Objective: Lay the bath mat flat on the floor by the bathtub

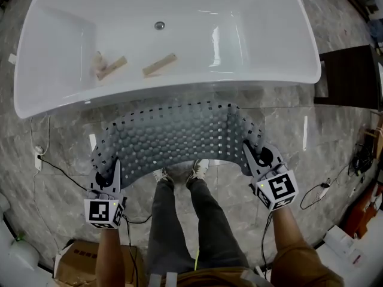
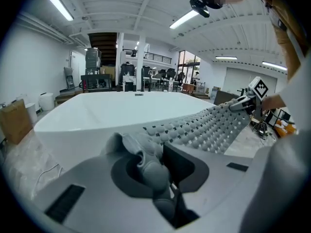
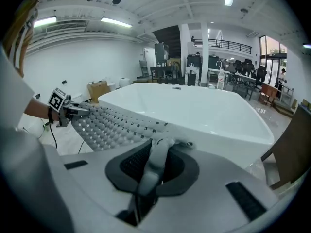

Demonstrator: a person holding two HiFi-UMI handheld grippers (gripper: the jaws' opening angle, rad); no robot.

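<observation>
A grey perforated bath mat (image 1: 176, 135) hangs stretched between my two grippers, just in front of the white bathtub (image 1: 161, 37) and above the marble floor. My left gripper (image 1: 106, 175) is shut on the mat's left corner (image 2: 146, 161), which bunches between its jaws. My right gripper (image 1: 261, 158) is shut on the mat's right corner (image 3: 156, 155). The mat sags in an arc toward the tub, its far edge near the tub's front wall. From the left gripper view the mat (image 2: 204, 127) runs across to the right gripper (image 2: 243, 103); from the right gripper view the mat (image 3: 109, 125) reaches the left gripper (image 3: 73, 111).
Two wooden pieces (image 1: 158, 64) lie inside the tub with a drain (image 1: 159, 25). My feet (image 1: 179, 173) stand under the mat's near edge. A dark cabinet (image 1: 350, 76) stands right of the tub. A cardboard box (image 1: 81, 259) and cables (image 1: 57, 169) lie at the left.
</observation>
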